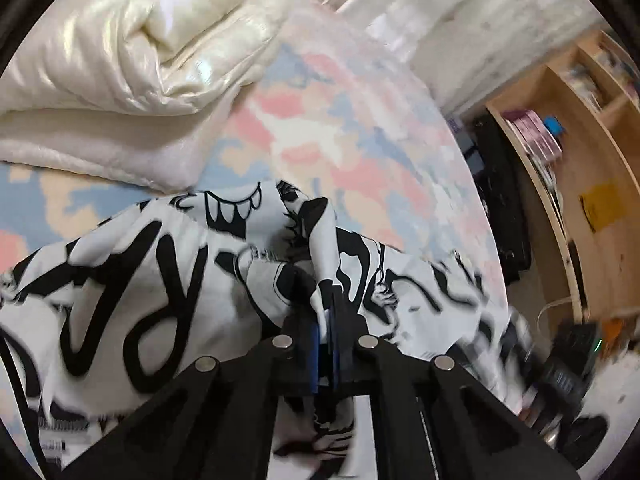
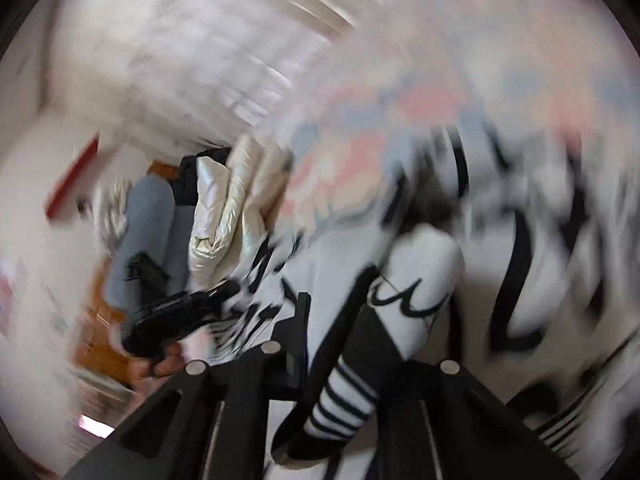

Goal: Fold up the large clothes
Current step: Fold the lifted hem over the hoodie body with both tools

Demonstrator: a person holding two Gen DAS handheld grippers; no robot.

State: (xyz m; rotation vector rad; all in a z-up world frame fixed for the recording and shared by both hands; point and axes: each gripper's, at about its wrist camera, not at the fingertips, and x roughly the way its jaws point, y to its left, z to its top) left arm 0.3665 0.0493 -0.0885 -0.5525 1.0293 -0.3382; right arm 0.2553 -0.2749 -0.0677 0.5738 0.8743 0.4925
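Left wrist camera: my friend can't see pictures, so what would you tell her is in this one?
The left gripper is shut on a bunched fold of a white garment with bold black cartoon print. It lies on a pastel pink, blue and cream bedcover. A cream puffy duvet sits behind, and wooden shelves stand at the right.

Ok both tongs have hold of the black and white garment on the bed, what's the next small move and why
Probably lift and draw the hands apart to spread it. The left tongs and right tongs pinch the printed garment, which lies bunched on the pastel bedspread.
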